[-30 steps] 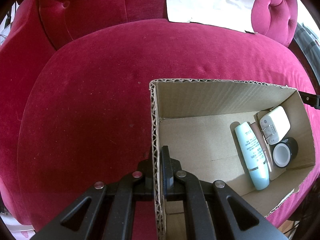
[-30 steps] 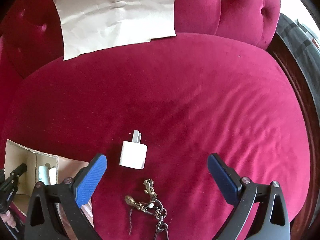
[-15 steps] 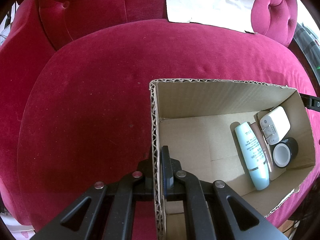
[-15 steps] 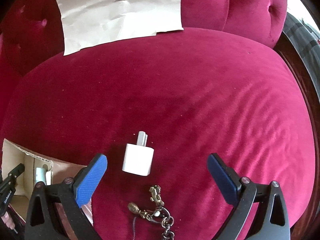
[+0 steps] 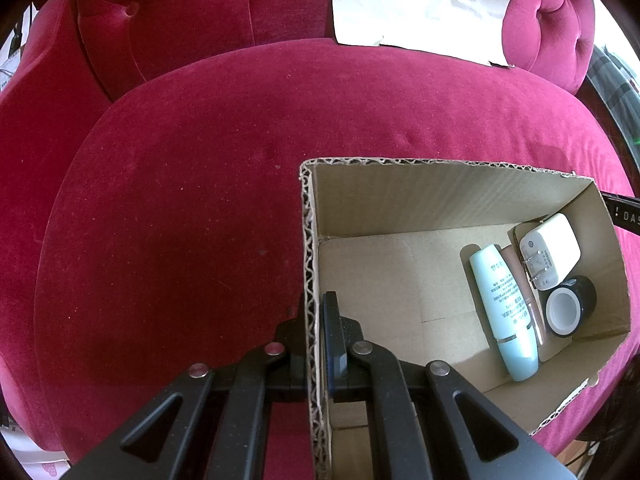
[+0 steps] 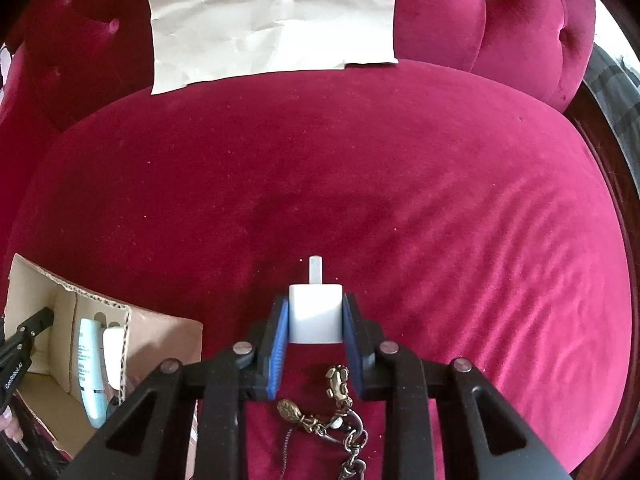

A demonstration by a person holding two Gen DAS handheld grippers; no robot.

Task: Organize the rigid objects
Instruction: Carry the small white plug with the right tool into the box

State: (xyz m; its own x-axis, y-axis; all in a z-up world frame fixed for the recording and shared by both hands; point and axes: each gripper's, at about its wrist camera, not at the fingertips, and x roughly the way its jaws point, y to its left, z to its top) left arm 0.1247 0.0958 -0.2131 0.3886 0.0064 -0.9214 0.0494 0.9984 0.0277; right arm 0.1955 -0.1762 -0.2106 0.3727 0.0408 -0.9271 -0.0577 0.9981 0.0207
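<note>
My left gripper (image 5: 314, 308) is shut on the left wall of an open cardboard box (image 5: 308, 240) on the red velvet seat. In the box lie a pale blue tube (image 5: 502, 304), a white plug adapter (image 5: 550, 256) and a black tape roll (image 5: 568, 310). In the right wrist view my right gripper (image 6: 316, 312) is shut on a small white charger (image 6: 316, 314) resting on the seat, its prong pointing away. A brass keychain (image 6: 320, 416) lies just behind the charger, between the gripper's arms. The box (image 6: 160, 332) shows at lower left there.
A sheet of crumpled brown paper (image 6: 272, 20) leans on the tufted backrest (image 6: 500, 28). The red seat cushion (image 6: 440, 200) spreads wide around the charger. A dark wooden frame edge (image 6: 616, 152) runs along the right side.
My right gripper moved forward over the white charger and closed on it; it was open a second ago. The left gripper kept its hold on the box wall.
</note>
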